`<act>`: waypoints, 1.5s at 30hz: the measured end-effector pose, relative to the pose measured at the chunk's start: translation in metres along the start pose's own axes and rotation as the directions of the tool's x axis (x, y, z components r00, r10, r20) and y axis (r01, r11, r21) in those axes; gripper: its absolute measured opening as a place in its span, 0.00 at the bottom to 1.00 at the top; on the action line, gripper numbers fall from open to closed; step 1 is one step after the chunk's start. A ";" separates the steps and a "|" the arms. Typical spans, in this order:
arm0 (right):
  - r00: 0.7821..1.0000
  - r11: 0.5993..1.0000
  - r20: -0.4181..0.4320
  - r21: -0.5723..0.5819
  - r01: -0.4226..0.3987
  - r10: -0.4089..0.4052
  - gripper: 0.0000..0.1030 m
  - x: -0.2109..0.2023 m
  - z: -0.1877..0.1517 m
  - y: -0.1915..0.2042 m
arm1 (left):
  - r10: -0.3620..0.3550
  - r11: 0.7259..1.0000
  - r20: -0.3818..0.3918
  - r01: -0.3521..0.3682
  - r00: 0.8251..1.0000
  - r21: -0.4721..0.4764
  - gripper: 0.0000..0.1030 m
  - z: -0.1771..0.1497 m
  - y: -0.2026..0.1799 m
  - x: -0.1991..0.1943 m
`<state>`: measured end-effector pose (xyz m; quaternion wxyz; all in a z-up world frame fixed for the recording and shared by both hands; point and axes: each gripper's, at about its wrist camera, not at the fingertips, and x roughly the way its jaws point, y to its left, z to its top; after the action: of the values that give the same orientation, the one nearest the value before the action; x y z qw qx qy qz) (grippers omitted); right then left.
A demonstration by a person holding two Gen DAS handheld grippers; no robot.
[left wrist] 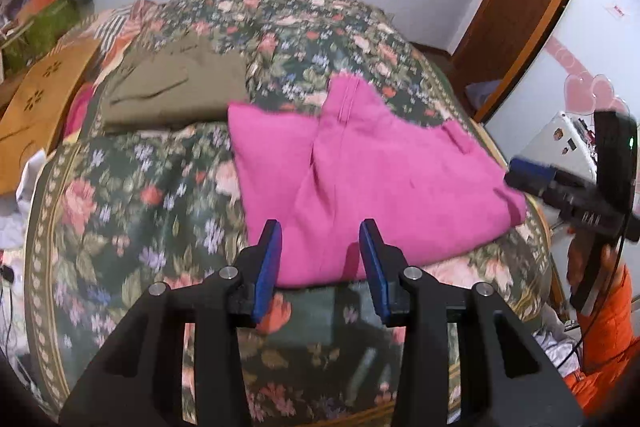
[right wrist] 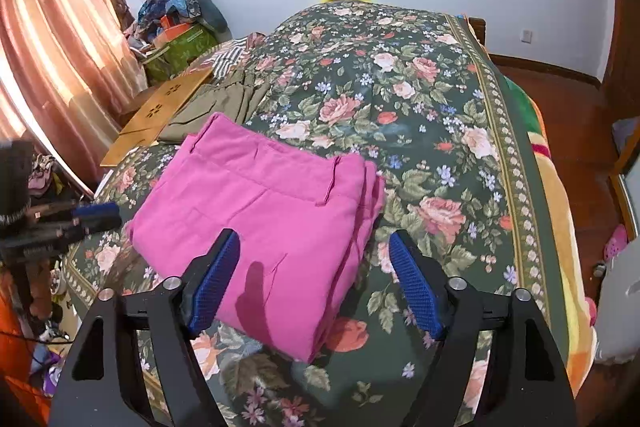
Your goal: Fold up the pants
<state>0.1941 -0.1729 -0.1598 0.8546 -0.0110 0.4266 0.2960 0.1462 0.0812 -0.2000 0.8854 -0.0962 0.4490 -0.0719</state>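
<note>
On the floral bed, the pink pants lie near its front edge as a compact folded stack, so folding looks finished. Left gripper and right gripper hover above it, fingers apart, empty.

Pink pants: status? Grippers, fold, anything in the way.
Left gripper open, empty. Right gripper open, empty. Pink pants folded on floral bedspread. Olive garment beyond, clear.

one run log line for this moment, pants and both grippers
pink pants: folded on floral bedspread | left hand-held gripper: open, empty | right hand-held gripper: open, empty | olive pants: folded behind
</note>
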 end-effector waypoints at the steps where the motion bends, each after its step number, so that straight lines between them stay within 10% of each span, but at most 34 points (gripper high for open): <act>1: 1.000 1.000 -0.005 0.005 -0.001 0.001 0.61 0.002 -0.003 0.000 | -0.012 1.000 -0.003 0.012 1.000 -0.002 0.36 0.002 -0.001 0.004; 12: 0.996 1.000 -0.086 -0.010 -0.014 0.013 0.47 0.023 -0.019 -0.003 | 0.131 0.991 -0.085 -0.129 0.988 0.027 0.29 -0.017 0.021 0.042; 27: 0.996 0.973 -0.026 -0.214 -0.085 0.081 0.47 0.020 0.063 0.057 | 0.025 0.996 -0.024 -0.027 0.999 -0.080 0.29 -0.017 0.043 0.019; 38: 0.968 0.935 -0.218 -0.301 -0.187 0.124 0.46 0.115 0.096 0.096 | 0.006 0.996 -0.054 -0.011 0.999 -0.090 0.32 -0.026 0.048 0.038; 45: 0.951 0.932 -0.268 -0.282 -0.229 0.152 0.20 0.139 0.094 0.094 | 0.018 0.996 -0.045 -0.022 0.999 -0.091 0.37 -0.030 0.051 0.041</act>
<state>0.2779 -0.0012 -0.1797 0.7509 -0.1391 0.4745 0.4378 0.1476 0.1186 -0.2615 0.8705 -0.1307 0.4724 -0.0446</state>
